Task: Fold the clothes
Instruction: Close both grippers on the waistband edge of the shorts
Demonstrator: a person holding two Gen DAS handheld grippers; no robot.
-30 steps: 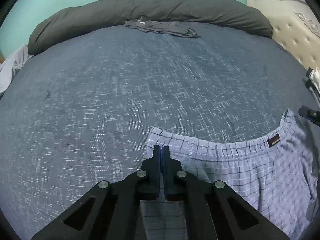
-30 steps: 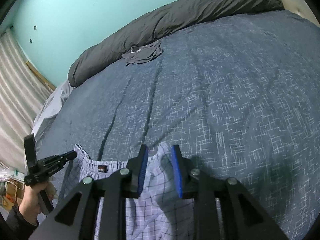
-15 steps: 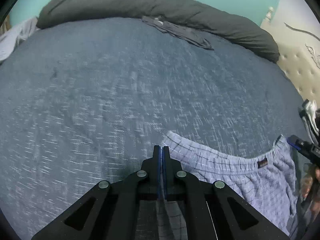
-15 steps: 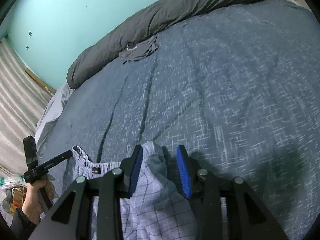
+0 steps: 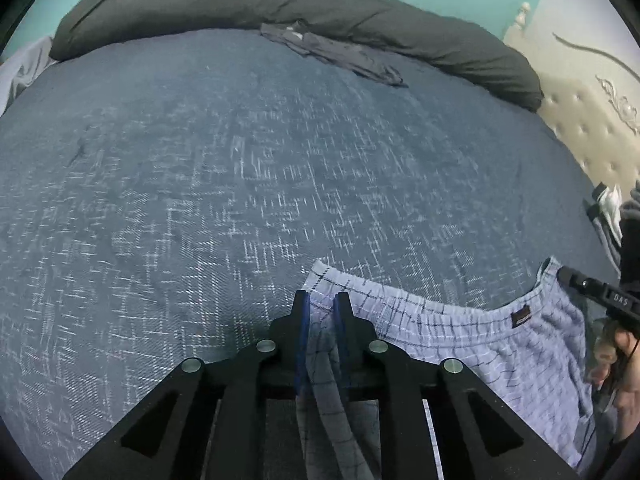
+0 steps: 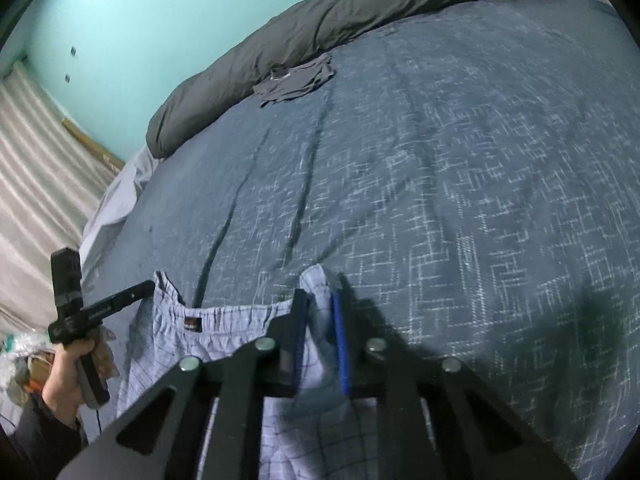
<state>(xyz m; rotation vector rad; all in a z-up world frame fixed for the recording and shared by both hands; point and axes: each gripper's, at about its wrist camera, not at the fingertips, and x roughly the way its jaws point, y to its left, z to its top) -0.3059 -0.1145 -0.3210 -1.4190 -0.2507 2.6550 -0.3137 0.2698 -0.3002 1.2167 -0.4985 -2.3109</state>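
The jaws of the left gripper (image 5: 321, 300) are opening, with a corner of the waistband of the checked shorts (image 5: 500, 344) still lying between the blue pads, which stand a little apart and seem not to press on it. The jaws of the right gripper (image 6: 320, 300) are closing on the opposite corner of the same waistband; cloth bunches between the pads there, and whether they already press on it I cannot tell.

The pale blue shorts lie at the near edge of the bed, waistband stretched between the two grippers, a small dark label (image 6: 192, 324) sewn at its middle, the legs hanging toward the cameras. Under them spreads a dark blue bedspread (image 5: 240, 168) flecked with white. Far across it a dark garment (image 6: 294, 80) rests against a long grey rolled duvet (image 5: 280, 4) along the turquoise wall (image 6: 132, 20). A tufted cream headboard (image 5: 588, 128) stands at one side. A bare hand (image 6: 70, 376) grips the left tool's handle.
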